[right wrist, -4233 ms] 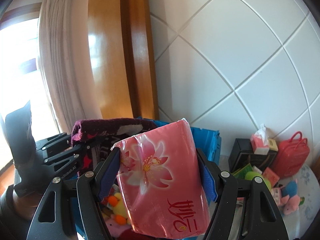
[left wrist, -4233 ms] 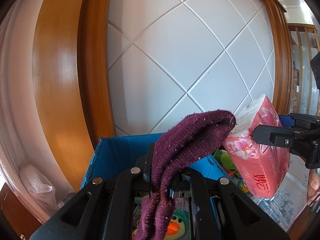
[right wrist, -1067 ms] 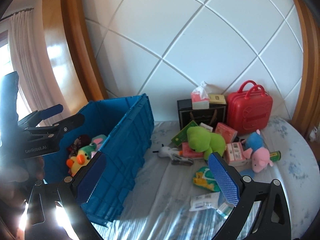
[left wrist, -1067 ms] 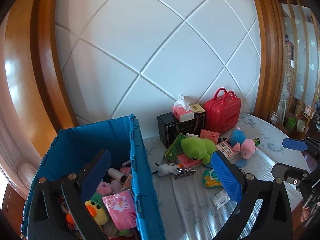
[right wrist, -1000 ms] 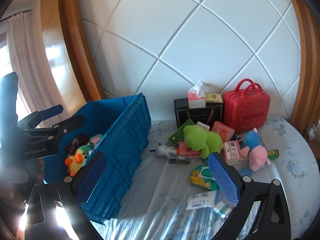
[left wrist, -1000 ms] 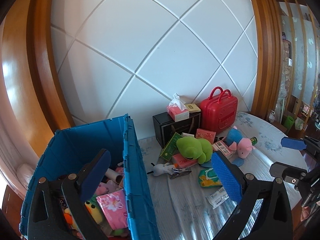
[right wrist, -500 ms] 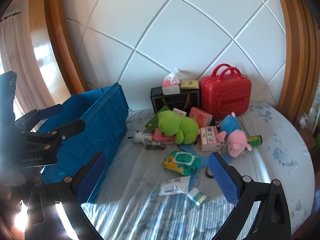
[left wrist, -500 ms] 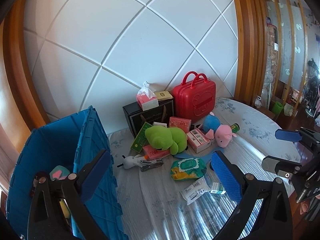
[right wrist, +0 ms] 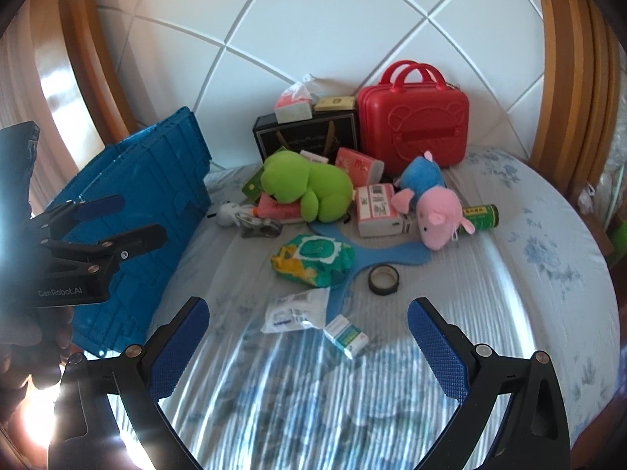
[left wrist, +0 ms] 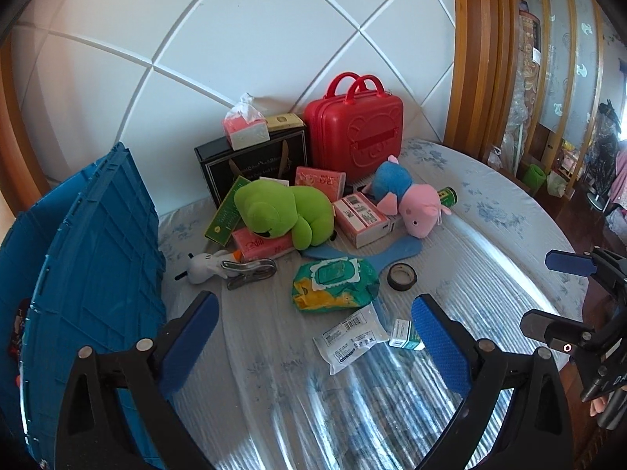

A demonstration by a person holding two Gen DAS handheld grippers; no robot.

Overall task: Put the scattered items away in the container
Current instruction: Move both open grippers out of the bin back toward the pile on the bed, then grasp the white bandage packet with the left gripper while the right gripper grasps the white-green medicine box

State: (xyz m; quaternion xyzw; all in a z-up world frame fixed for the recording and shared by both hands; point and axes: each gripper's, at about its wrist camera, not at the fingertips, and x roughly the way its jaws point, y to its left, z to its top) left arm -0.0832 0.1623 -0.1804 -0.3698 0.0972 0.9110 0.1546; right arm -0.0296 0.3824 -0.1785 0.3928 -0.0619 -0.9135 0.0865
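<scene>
Scattered items lie in a loose heap toward the far edge of the bed [right wrist: 548,274], against the quilted headboard, with the blue crate [right wrist: 129,211] standing at the bed's left edge as their destination. Both grippers are empty, their jaws spread wide, and both point at the heap from the near edge, a posture that suits choosing the next pickup. The left gripper [left wrist: 313,337] faces the nearest, flattest pieces: a clear sachet [left wrist: 348,337], a small green-and-white carton [left wrist: 405,335] just beside it and a green wet-wipe pack [left wrist: 335,286] behind. The right gripper [right wrist: 307,335] frames the same group, with a roll of black tape [right wrist: 384,280] near its right jaw. Bulkier things sit further back: a green plush frog [right wrist: 305,190] lies over pink tissue packs, a pink-and-blue plush pig [right wrist: 435,199] leans on a pink carton [right wrist: 378,209], and a green can [right wrist: 480,215] lies just beside the pig. A red mini suitcase [right wrist: 413,117] and a black gift bag [right wrist: 305,137] stand upright against the headboard, the bag bearing a tissue box. Judging by what remains outside the crate, the tidying is far from complete; the thin sachet probably demands a low, flat approach.
</scene>
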